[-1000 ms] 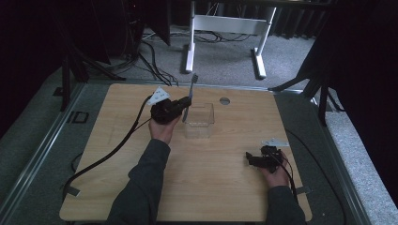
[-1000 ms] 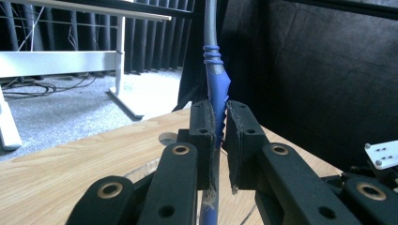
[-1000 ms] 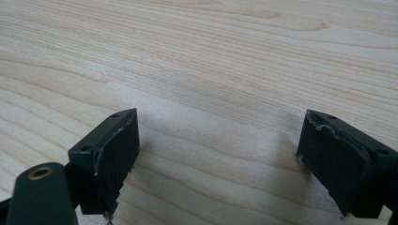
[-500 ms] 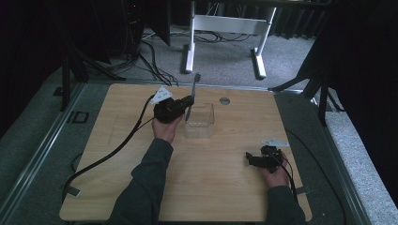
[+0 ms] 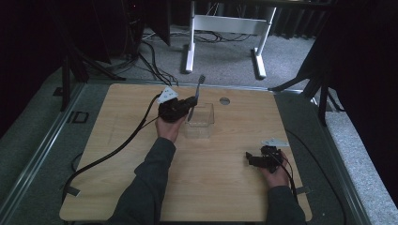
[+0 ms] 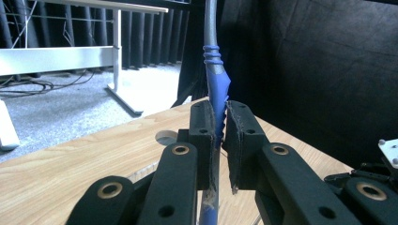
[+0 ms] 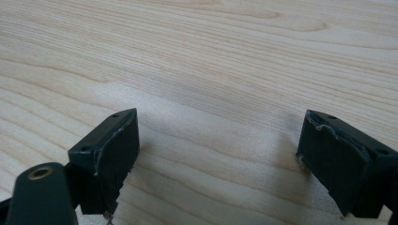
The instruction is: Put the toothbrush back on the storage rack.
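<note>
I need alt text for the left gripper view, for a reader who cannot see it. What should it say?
The left gripper is shut on a blue-and-grey toothbrush handle, which rises upright between its two black jaws. Behind it lie a wooden table, grey carpet and the white legs of a desk, with a black curtain at the right.

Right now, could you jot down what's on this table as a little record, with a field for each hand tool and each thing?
left gripper: shut on toothbrush
toothbrush: blue and grey handle, held nearly upright, brush end up, beside the box
box: clear, open-topped, mid-table
right gripper: open, nothing between the jaws, low over bare wood at the near right
table: light wood, round hole near the far edge
</note>
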